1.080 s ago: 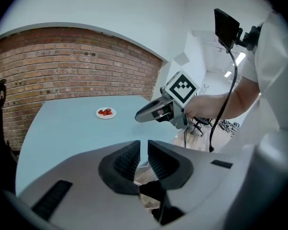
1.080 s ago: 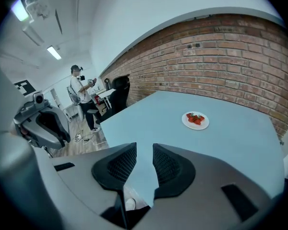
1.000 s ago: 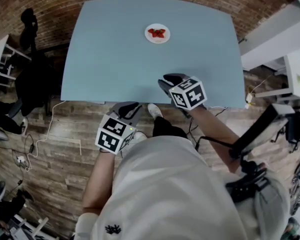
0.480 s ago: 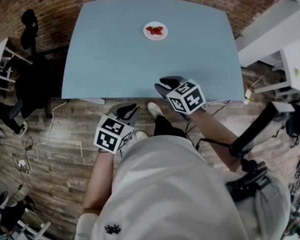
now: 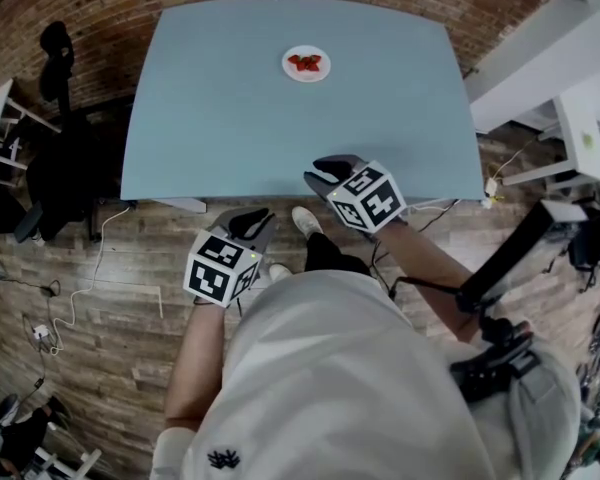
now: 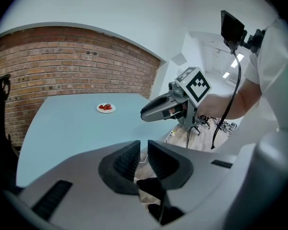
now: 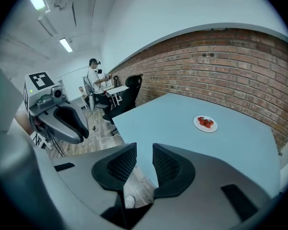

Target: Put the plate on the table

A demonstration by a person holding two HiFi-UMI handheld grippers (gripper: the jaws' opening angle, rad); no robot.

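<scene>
A small white plate (image 5: 306, 64) with red strawberries rests on the light blue table (image 5: 280, 138), near its far edge. The plate also shows in the left gripper view (image 6: 106, 108) and the right gripper view (image 7: 206, 123). My left gripper (image 5: 252, 218) hangs over the wooden floor, just short of the table's near edge, with its jaws together and nothing in them (image 6: 143, 152). My right gripper (image 5: 325, 168) hovers over the table's near edge, also shut and holding nothing (image 7: 144, 159). Both are far from the plate.
A brick wall runs behind the table. A black chair (image 5: 55, 158) stands at the left, and white furniture (image 5: 580, 138) at the right. Cables (image 5: 90, 268) lie on the floor. A person (image 7: 93, 80) stands far off in the right gripper view.
Both grippers have drifted slightly to the left near the table's front edge. The plate has stayed where it was.
</scene>
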